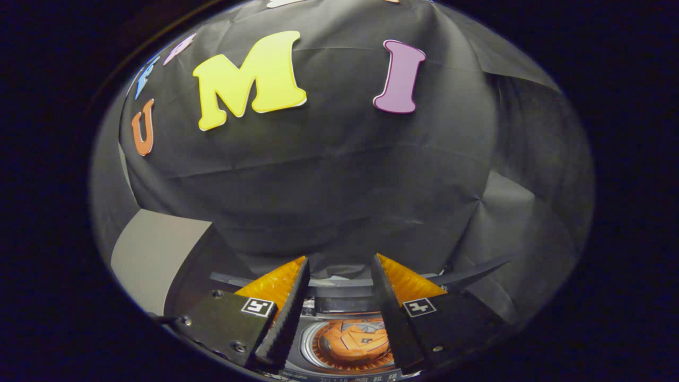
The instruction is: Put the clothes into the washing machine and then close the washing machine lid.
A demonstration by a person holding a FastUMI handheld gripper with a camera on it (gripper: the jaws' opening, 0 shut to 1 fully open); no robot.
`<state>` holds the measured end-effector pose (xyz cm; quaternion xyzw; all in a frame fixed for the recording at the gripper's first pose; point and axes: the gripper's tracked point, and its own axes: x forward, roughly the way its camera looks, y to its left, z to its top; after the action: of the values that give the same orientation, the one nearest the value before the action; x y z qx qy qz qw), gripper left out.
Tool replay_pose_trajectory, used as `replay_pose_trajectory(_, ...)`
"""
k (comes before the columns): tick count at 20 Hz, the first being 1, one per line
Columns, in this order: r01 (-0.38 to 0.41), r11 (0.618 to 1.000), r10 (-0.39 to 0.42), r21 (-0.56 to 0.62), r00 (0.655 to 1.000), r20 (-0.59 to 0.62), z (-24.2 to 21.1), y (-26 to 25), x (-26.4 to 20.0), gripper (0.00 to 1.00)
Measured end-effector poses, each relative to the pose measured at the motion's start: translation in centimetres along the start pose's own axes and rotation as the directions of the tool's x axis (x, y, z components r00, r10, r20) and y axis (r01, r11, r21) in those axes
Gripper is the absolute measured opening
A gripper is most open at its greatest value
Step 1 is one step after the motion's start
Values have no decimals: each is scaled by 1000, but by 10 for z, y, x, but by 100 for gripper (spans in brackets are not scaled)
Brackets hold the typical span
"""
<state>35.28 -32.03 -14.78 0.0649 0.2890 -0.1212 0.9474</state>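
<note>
Lying in washer drum point(310, 345): orange clothes point(354, 340); gripper point(339, 276) agape.

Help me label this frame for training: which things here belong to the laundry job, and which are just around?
Job: orange clothes in the washing machine drum; gripper, fingers open, holding nothing.
Around: grey panel beside the machine.

The hand-held gripper point(339, 276) points forward with its two fingers spread wide apart — nothing is held between them. Each finger point(286, 313) shows a black ribbed inner pad, an orange backing and a small square marker.
</note>
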Motion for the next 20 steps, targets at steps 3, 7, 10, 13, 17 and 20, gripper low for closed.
replay_pose_trajectory(3, 15, 1000, -16, -18, 1000, -3, -17, 0, -21, 74)
replay_pose_trajectory(7, 26, 1000, -26, -2, 999, -22, -41, -2, -40, 75)
replay_pose_trajectory(10, 47, 999, -47, -8, 998, -50, -65, -4, -55, 74)
replay_pose_trajectory(13, 63, 998, -63, -2, 993, -105, -91, -4, -65, 75)
replay_pose_trajectory(17, 65, 998, -69, -25, 984, -162, -126, 3, -81, 75)
replay_pose_trajectory(20, 71, 997, -76, -32, 984, -164, -138, 11, -97, 75)
